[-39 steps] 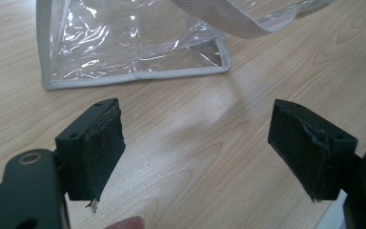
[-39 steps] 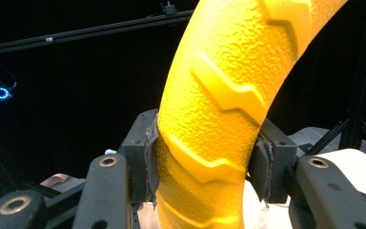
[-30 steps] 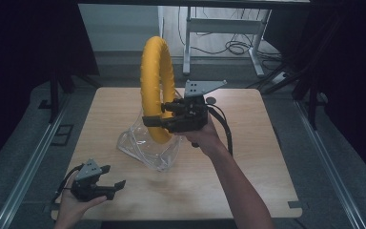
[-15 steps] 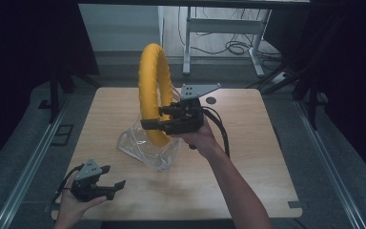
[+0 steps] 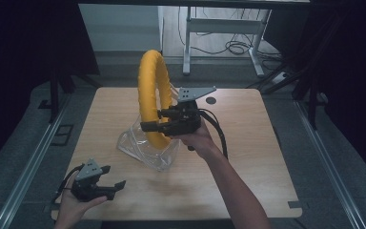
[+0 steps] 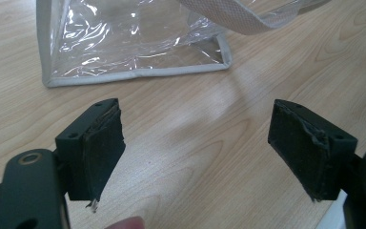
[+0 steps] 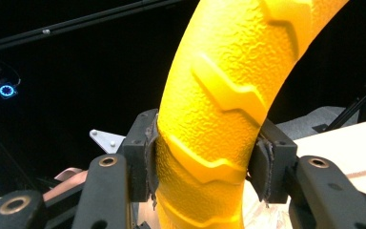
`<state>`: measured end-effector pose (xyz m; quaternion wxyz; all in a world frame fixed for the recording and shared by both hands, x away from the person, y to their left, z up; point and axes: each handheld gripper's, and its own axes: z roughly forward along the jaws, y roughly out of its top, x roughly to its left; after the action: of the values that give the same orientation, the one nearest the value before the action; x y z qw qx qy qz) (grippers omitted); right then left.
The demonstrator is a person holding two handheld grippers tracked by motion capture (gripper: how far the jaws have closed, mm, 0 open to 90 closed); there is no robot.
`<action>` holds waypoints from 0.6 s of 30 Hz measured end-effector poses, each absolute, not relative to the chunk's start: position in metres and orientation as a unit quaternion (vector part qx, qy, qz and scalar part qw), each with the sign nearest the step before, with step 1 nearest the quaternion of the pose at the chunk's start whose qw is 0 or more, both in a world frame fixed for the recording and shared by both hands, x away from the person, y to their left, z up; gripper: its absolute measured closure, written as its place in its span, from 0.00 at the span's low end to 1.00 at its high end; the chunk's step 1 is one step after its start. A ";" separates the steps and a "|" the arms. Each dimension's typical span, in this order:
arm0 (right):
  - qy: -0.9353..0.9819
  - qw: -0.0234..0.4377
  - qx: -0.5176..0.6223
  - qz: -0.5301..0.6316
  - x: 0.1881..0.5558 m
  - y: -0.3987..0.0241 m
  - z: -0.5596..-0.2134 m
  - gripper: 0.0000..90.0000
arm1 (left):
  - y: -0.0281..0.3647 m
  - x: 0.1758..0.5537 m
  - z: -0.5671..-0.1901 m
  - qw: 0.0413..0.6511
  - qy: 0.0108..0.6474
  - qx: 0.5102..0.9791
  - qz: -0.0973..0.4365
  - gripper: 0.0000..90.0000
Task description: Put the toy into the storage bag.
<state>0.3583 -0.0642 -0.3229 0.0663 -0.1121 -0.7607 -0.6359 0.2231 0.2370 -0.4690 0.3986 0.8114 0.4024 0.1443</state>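
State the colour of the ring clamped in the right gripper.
Yellow ring, with a raised tread pattern; clearest in the right gripper view.

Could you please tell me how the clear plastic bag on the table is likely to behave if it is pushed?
The clear plastic bag with grey edging looks thin and crinkled, so it would probably crumple rather than slide stiffly. It likely weighs little. Its glossy film may skid on the wooden table.
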 end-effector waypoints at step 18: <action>-0.762 0.097 -0.140 -0.625 0.374 -0.059 -0.364 0.56 | 0.238 0.222 -0.469 0.397 0.405 0.811 0.145 0.21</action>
<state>0.3736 -0.0594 -0.3638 0.0970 -0.1404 -0.7617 -0.6250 0.2223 0.2382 -0.4689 0.3972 0.8107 0.4051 0.1447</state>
